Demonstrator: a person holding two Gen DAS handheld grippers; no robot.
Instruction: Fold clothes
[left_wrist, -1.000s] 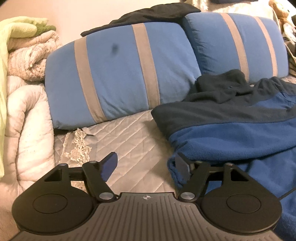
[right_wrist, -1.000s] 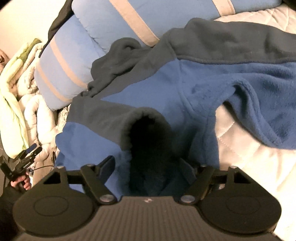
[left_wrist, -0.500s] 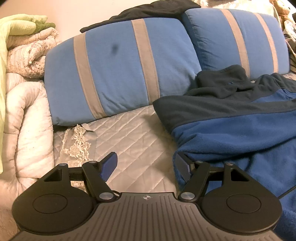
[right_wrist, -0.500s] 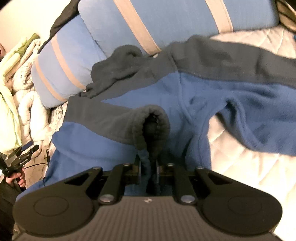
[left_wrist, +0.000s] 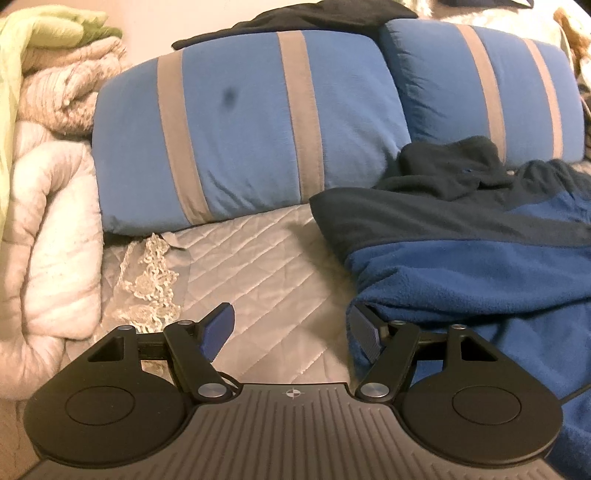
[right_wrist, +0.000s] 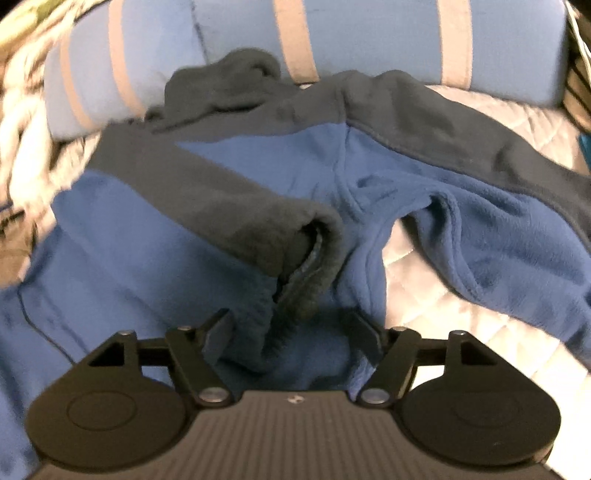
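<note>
Half a second ago the right claw (right_wrist: 291, 338) was pinched on the dark cuff (right_wrist: 314, 254) of the fleece jacket (right_wrist: 480, 236); its jaws have just been opening and now stand wide, the cuff lying loose between them, untouched by the pads. The left claw (left_wrist: 291, 328) is unchanged, held wide over the quilted bed cover (left_wrist: 258, 266), nothing between its jaws.

The jacket is spread across the bed, collar (right_wrist: 229, 77) toward the striped pillows (left_wrist: 243, 125), its long axis running from the pillows toward the camera. One sleeve is folded across the blue body.

The hem is cut off by the frame edge, and the left side of the right wrist view is blurred.
</note>
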